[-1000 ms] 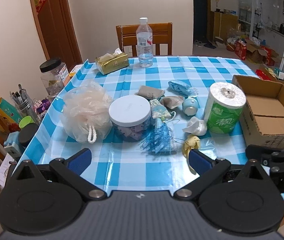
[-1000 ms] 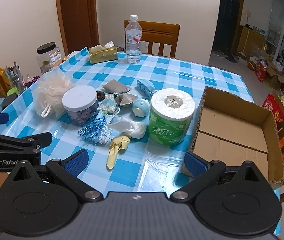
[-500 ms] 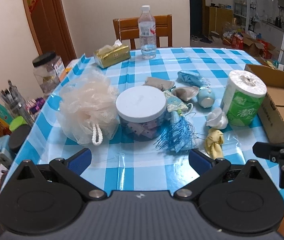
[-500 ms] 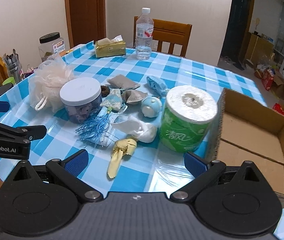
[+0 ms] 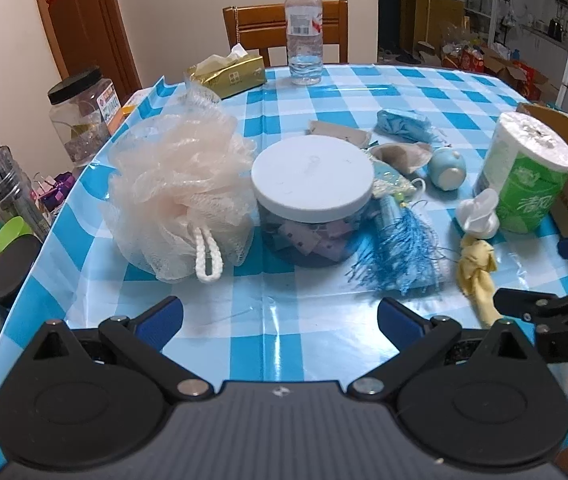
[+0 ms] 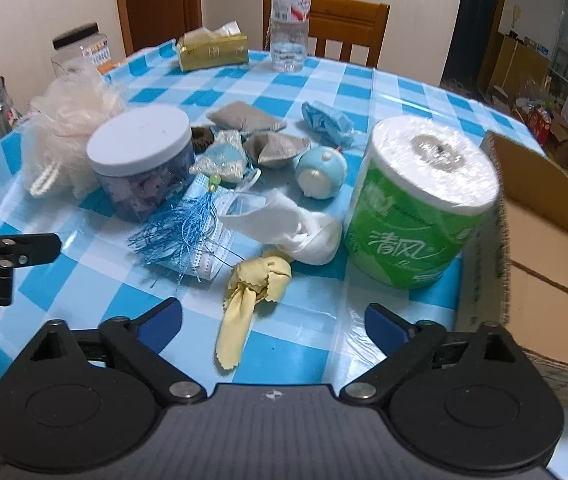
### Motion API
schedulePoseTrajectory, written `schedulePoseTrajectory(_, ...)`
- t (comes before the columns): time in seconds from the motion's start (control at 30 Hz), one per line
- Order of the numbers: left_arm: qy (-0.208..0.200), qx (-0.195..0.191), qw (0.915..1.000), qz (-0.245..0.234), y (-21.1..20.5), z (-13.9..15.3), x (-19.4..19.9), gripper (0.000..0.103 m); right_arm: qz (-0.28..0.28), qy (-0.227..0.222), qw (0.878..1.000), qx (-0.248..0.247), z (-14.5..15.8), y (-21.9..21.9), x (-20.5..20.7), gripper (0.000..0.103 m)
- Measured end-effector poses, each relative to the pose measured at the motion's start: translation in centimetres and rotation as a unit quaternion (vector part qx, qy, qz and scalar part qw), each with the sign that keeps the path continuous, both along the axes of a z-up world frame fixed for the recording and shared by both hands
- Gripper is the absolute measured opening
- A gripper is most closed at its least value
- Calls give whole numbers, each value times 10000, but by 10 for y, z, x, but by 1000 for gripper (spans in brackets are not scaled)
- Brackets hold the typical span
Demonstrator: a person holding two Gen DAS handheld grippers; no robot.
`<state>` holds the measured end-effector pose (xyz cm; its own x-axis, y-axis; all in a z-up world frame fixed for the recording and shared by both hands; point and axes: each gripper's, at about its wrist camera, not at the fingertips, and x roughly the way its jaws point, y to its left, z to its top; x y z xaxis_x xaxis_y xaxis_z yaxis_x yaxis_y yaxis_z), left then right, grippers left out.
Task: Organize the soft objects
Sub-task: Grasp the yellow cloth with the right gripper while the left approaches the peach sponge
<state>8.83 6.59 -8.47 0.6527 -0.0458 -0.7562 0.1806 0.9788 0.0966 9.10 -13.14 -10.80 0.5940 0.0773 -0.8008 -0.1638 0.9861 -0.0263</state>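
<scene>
Soft things lie on the blue checked table: a peach bath pouf [image 5: 176,196] [image 6: 70,128], a blue tassel [image 5: 398,248] [image 6: 182,228], a knotted yellow cloth [image 5: 478,276] [image 6: 254,286], a white tissue wad [image 6: 304,228], grey pouches [image 6: 244,118], a blue squishy ball [image 6: 320,170] and a green-wrapped paper roll [image 5: 526,176] [image 6: 420,200]. An open cardboard box [image 6: 548,240] stands at the right. My left gripper [image 5: 280,316] is open and empty, in front of the white-lidded jar [image 5: 312,200]. My right gripper [image 6: 274,320] is open and empty, just before the yellow cloth.
A water bottle [image 5: 304,32], a gold tissue pack [image 5: 226,74] and a wooden chair [image 5: 276,28] are at the far side. A black-lidded jar [image 5: 80,116] and a pen holder [image 5: 4,188] stand at the left edge.
Both grippers have moved forward and lower toward the table. The objects look larger and nearer. Nothing on the table has moved.
</scene>
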Motion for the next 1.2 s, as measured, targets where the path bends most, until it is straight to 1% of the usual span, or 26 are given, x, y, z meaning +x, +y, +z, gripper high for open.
schedulePoseTrajectory(0.13, 57, -4, 10000, -25, 5, -7, 11, 102, -64, 172, 9998, -47, -14, 6, 14, 83)
schedulePoseTrajectory(0.37, 166, -4, 9999, 2, 14, -16, 25, 102, -82, 288, 9995, -107, -29, 13, 29, 71)
schedulePoseTrajectory(0.5, 211, -30, 9998, 15, 18, -18, 31, 102, -113, 293, 9995, -98, -32, 16, 35, 66)
schedulePoseTrajectory(0.6, 232, -42, 9997, 14, 20, -19, 34, 102, -138, 277, 9995, -50, -32, 17, 39, 60)
schedulePoseTrajectory(0.67, 230, -48, 9997, 2, 21, -19, 35, 102, -134, 265, 9996, -31, -31, 17, 40, 49)
schedulePoseTrajectory(0.77, 231, -43, 9997, -6, 20, -19, 37, 102, -126, 242, 9996, -31, -30, 17, 40, 44)
schedulePoseTrajectory(0.87, 232, -47, 9997, -18, 19, -18, 37, 102, -169, 286, 9994, 46, -28, 14, 38, 43)
schedulePoseTrajectory(1.0, 217, -15, 9998, -2, 20, -17, 35, 102, -201, 339, 9992, 28, -27, 12, 32, 41)
schedulePoseTrajectory(1.2, 133, 32, 9998, 165, 28, -8, 34, 102, -226, 446, 9987, 82, -26, 4, 17, 41)
